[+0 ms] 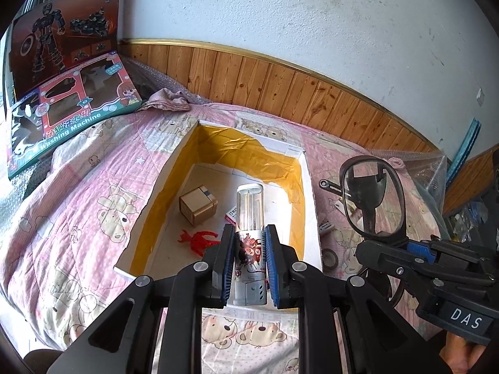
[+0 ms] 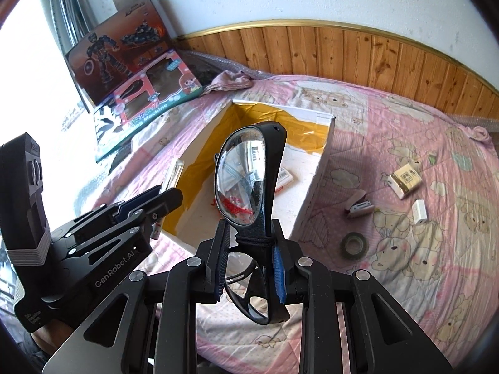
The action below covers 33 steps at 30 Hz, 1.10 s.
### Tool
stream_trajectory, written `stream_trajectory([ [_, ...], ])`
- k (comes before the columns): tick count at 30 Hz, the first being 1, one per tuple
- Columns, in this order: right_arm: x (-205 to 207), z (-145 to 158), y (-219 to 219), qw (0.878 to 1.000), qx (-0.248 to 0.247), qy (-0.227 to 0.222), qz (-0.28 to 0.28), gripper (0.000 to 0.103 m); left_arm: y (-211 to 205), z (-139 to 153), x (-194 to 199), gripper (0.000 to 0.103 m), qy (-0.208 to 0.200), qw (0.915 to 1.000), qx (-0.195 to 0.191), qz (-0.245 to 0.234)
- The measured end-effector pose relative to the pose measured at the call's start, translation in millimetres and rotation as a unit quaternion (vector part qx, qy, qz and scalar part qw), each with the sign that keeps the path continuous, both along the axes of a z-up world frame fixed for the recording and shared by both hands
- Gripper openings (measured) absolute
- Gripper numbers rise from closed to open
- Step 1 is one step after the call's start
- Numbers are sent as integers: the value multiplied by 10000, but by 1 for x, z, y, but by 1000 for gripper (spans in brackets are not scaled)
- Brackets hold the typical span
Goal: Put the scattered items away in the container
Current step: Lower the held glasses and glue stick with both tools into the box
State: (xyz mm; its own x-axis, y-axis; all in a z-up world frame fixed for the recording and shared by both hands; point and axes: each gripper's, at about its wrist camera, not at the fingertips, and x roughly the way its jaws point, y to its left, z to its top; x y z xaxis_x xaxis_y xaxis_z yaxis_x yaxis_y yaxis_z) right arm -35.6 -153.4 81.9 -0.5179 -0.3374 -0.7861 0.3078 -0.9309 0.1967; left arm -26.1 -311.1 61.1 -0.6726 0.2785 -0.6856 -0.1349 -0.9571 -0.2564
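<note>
Holding, left: left gripper clamped on a silver bottle w/ clear cap, pads tight on both sides of its printed body; bottle points forward over the near end of the box, prob. so it can go straight in.
Holding, right: right gripper pinched on black glasses at the bridge, one lens sticking up and forward, the other hanging below the jaws (grip at the narrow middle looks like the only spot the pads can bite).
Position: both grippers near each other at the box's near edge; glasses sit just right of the box rim in the left wrist view.
Container: open white box w/ yellow-taped inner walls, lying on the pink bear quilt.
Contents: small tan cube box, red toy figure, a small white-and-red packet.
Left outside: tape roll, stapler, tan packet, small white block, all on the quilt right of the box.
Judgement: two items in hand, not yet dropped; four more to go.
</note>
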Motion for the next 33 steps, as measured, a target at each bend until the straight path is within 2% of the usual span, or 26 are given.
stream_trajectory([
  [21,-42,-9,-37,9990,241,33,368,26,-15,-1,-39,20,5,9997,-170,148],
  [33,-76,-32,-39,9987,335,-149,362,26,-20,-14,-66,20,-163,9992,-310,196],
])
